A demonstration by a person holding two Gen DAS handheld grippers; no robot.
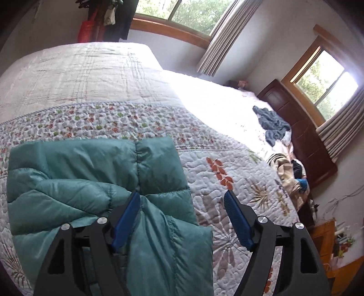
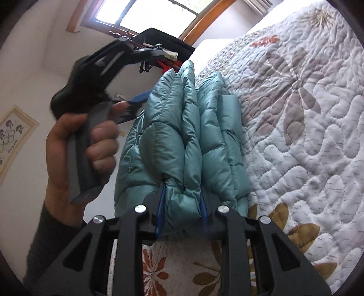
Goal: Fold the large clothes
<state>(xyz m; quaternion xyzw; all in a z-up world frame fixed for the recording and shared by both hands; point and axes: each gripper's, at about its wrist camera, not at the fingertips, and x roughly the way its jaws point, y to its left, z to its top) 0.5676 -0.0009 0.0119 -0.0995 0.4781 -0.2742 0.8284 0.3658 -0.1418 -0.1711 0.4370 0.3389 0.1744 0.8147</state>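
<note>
A teal puffer jacket [image 1: 95, 182] lies folded into a thick stack on the flowered quilt [image 1: 227, 205]. My left gripper [image 1: 182, 198] stands open above its near right corner. One blue finger [image 1: 129, 211] is over the fabric, the other over bare quilt. In the right wrist view my right gripper [image 2: 182, 189] is shut on the jacket [image 2: 182, 136], squeezing its bunched layers between the blue pads [image 2: 161, 205]. A hand [image 2: 68, 148] holds the left gripper [image 2: 143, 98] at the jacket's far side there. Its second finger is hidden behind the fabric.
The bed's quilt [image 2: 295, 136] spreads wide around the jacket. A blue garment [image 1: 273, 125] and a heap of clothes [image 1: 289, 173] lie near the dark wooden headboard [image 1: 302, 136]. Clothes hang [image 1: 109, 20] beyond the bed's far end, under a window [image 1: 182, 11].
</note>
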